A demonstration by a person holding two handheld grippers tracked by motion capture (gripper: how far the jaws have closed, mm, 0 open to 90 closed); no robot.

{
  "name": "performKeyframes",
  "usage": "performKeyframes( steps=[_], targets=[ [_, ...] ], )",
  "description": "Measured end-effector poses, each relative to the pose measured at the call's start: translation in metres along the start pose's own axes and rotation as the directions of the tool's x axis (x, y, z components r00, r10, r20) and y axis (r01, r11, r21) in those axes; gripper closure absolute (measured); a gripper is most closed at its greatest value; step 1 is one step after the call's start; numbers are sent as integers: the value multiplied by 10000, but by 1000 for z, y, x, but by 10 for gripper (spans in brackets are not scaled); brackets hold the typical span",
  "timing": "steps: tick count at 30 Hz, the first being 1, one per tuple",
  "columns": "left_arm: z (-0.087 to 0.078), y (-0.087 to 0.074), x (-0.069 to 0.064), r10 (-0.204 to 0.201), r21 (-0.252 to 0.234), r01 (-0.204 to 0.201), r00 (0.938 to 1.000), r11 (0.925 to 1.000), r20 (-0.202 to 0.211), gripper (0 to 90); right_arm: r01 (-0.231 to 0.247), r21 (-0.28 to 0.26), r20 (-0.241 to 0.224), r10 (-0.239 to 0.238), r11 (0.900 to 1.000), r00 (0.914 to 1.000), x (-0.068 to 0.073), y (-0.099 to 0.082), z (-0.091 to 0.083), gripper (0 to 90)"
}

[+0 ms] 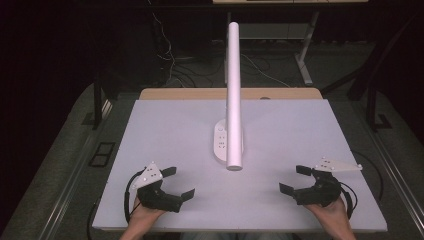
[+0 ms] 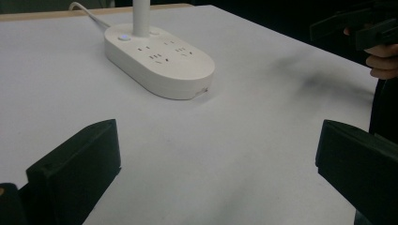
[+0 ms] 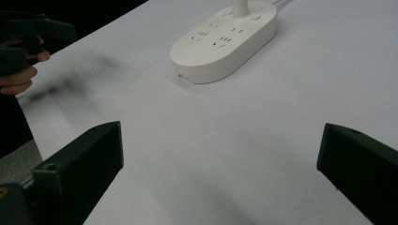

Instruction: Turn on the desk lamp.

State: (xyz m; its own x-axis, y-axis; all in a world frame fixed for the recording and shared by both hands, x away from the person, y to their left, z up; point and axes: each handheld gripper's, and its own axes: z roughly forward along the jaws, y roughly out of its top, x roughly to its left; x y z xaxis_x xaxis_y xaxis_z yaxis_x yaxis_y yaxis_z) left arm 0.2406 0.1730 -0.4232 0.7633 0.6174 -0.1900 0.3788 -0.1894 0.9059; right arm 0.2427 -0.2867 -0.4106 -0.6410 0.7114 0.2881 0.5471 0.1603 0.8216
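Note:
A white lamp stands mid-table on an oval base point(image 1: 222, 141) that carries power sockets, with its white tube point(image 1: 233, 95) rising toward the camera. The same base point(image 2: 159, 58) point(image 3: 224, 40) lies ahead of both gripper cameras. My left gripper point(image 1: 177, 183) rests near the table's front left, open, nothing between its jaws. My right gripper point(image 1: 295, 179) sits at the front right, also open and empty. Both point inward toward the lamp, well short of it. In the left gripper view the right gripper point(image 2: 361, 26) shows at the far right edge.
A white board point(image 1: 175, 130) covers the table, with a wooden strip point(image 1: 200, 93) at its far edge. The lamp's cord point(image 2: 89, 14) runs off toward the back. Dark floor, cables and stand legs lie beyond the table.

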Motion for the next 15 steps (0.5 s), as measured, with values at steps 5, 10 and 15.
performKeyframes(
  steps=[5, 10, 15],
  targets=[
    [0, 0, 0, -20, -27, 20, 10000, 10000, -45, 0, 8, 15, -32, -8, 10000, 10000, 0, 0, 0, 3],
    [0, 0, 1, -24, -54, 24, 10000, 10000, -54, 0, -20, 88, -8, 20, 10000, 10000, -1, -1, 0, 3],
    [-1, 0, 1, 34, -109, -34, 10000, 9999, -80, 0, -46, 180, -64, 47, 9998, 10000, -1, -1, 0, 3]
  ],
)
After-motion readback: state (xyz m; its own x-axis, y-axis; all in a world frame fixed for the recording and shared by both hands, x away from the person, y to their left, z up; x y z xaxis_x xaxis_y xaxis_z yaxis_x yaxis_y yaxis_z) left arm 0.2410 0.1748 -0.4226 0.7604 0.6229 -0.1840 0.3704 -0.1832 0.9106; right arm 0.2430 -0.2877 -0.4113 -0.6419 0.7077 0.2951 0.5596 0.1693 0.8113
